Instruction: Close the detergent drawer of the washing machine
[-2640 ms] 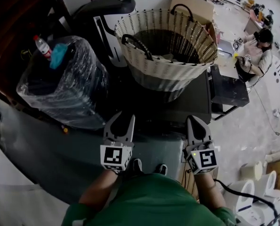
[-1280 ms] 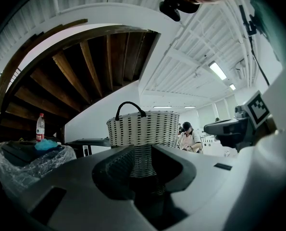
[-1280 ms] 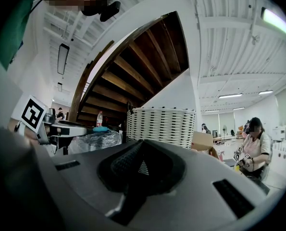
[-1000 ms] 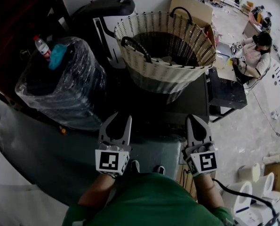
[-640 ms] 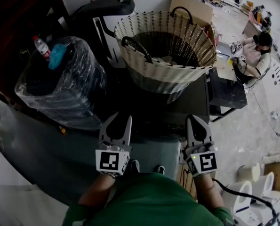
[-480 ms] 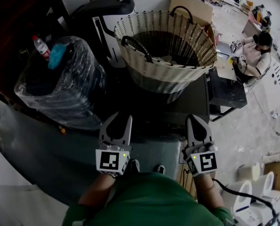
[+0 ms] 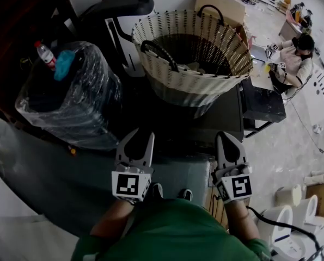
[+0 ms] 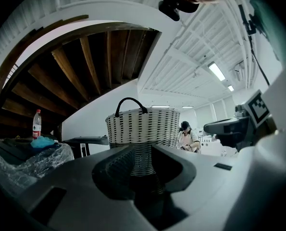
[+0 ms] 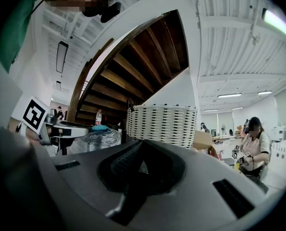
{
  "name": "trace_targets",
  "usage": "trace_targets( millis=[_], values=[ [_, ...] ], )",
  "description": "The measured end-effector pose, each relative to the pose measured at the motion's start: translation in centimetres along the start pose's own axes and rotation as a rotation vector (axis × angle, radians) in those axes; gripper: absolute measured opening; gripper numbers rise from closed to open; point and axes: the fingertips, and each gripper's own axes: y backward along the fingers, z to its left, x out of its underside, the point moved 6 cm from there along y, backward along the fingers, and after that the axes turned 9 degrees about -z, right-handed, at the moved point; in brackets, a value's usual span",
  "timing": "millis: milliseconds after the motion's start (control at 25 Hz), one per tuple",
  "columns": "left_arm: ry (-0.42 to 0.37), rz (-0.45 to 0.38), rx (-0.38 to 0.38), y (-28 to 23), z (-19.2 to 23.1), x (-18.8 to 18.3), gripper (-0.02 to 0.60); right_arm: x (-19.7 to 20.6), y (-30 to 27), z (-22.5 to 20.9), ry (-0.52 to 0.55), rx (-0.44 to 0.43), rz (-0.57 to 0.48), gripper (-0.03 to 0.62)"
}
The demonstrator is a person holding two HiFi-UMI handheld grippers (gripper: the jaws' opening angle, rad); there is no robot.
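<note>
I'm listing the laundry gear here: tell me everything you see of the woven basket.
The woven basket is round and wide-mouthed, made of cream strips with dark flecks, its lower band greyer. Two dark arched handles stand up from opposite sides of the rim. It sits upright on a dark flat top, with something pale lying inside.

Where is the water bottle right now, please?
In the head view's upper left, the water bottle sits atop the plastic-wrapped bundle, beside a teal cloth.
</note>
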Motion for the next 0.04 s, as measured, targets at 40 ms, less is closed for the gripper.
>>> trace_targets(
  millis=[40],
  values=[
    [0.001,0.003,0.002,-0.04,0.08,0.05,0.121,0.05,-0.06,0.04,0.002,0.001,0.005,0.021]
  ],
)
